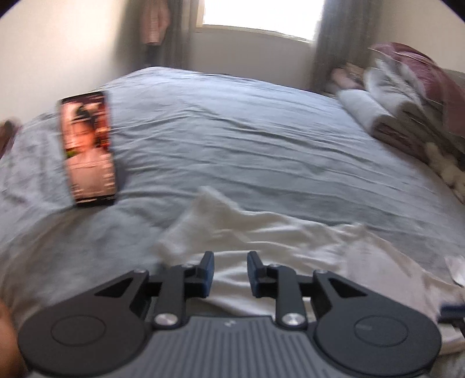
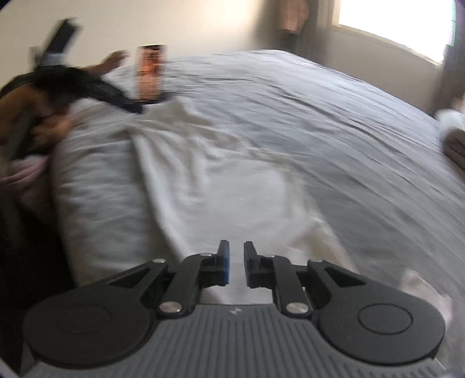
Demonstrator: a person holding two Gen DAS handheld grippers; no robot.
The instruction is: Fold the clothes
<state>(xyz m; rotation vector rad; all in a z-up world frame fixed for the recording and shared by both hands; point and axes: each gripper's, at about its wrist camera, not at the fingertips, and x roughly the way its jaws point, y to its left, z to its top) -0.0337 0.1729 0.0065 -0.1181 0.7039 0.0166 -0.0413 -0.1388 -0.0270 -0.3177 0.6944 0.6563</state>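
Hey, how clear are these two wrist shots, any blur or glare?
Left wrist view: window blown out white; bed and white garment smeared, left gripper sharp. Right wrist view: heavier smear on the garment, phone and hand; fisheye bends the bed edge.

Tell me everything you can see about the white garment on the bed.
The white cotton-looking garment lies crumpled and creased on the grey bedsheet, spread out rather than folded, one corner bunched up towards the upright phone. It sits just beyond both claws; the left claw and right claw stand slightly open with nothing gripped. Blur hides finer details.
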